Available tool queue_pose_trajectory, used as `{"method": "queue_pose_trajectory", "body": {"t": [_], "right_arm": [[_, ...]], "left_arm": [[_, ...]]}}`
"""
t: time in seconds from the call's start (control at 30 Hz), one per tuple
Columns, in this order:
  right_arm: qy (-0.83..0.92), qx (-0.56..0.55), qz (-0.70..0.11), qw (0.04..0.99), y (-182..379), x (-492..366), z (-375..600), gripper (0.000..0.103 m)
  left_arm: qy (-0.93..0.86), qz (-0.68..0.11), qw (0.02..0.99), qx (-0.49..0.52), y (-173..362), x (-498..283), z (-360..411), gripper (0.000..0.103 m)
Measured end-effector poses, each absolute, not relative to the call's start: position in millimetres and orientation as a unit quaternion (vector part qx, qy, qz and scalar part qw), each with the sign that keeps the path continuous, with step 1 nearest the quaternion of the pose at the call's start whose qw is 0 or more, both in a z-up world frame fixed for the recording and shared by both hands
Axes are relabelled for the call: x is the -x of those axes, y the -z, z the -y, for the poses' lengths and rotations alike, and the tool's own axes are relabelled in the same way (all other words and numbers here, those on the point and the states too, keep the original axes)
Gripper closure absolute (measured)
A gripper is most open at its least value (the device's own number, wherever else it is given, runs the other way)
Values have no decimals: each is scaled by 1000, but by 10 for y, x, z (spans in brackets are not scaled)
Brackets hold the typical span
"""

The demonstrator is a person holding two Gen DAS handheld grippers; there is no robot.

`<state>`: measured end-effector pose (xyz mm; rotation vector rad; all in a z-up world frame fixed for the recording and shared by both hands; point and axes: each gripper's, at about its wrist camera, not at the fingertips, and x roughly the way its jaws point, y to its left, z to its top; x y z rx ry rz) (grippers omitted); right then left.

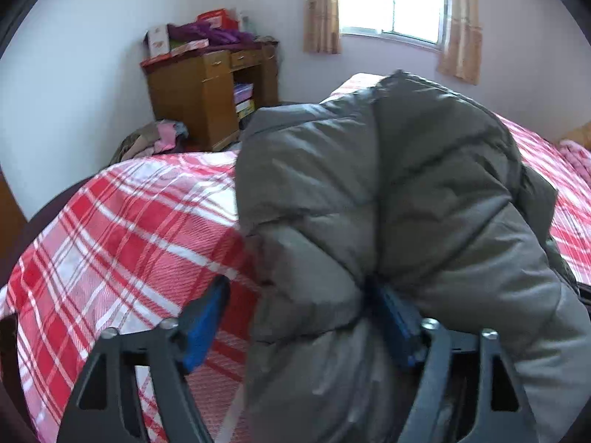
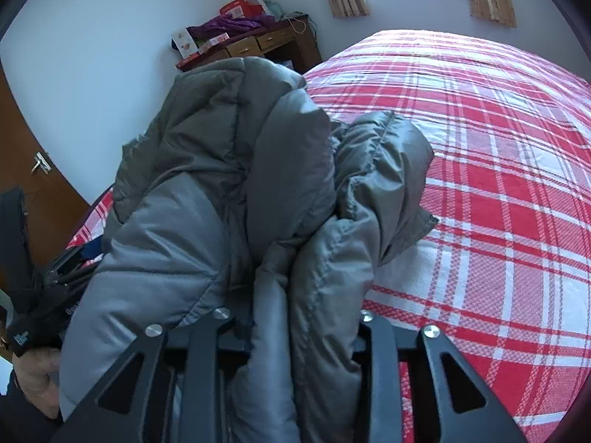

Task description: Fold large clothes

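Observation:
A large grey puffer jacket [image 1: 388, 199] hangs bunched above a bed with a red and white plaid cover [image 1: 122, 229]. In the left wrist view my left gripper [image 1: 303, 317] has its blue-padded fingers [image 1: 205, 325] wide apart; the jacket lies between them and over the right finger. In the right wrist view the jacket [image 2: 229, 192] is bunched between the fingers of my right gripper [image 2: 295, 317], which is shut on it. Its fingertips are hidden in the fabric. A sleeve [image 2: 391, 170] droops onto the bed cover [image 2: 498, 184].
A wooden desk [image 1: 210, 92] piled with boxes and purple cloth stands in the far corner by the wall. A clothes heap [image 1: 155, 140] lies beside it. A curtained window [image 1: 395, 3] is behind the bed. A brown door [image 2: 33, 170] is at left.

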<state>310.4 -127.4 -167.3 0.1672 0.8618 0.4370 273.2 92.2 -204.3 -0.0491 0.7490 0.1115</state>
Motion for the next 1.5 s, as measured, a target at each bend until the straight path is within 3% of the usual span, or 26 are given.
{"method": "queue_pose_trajectory", "body": {"t": [0.13,0.3,0.43,0.57,0.93,1.5], "right_arm": [[-184,-65,-418,887,1577,-3073,1276,57],[-156,-45,-385,908,1226,-2747,1339,32],[-146,-36,-345,927,776,-2235,1376,32],[-160,-21,-292,943,375,-1668,1288,20],[-181,-6,-234,955,11,-1124,1076,20],[-184,-4,-230,956,23,-1039,1026,19]], "left_arm": [[-80,-368,926,17,1840,-2566,-968,23],[-84,-301,949,26,1269,-1969,-1000,23],[-81,-261,961,42,819,-1392,-984,21],[-78,-230,969,45,543,-1041,-984,18],[-70,-197,977,36,279,-766,-910,17],[-64,-205,976,37,351,-796,-921,17]]}}
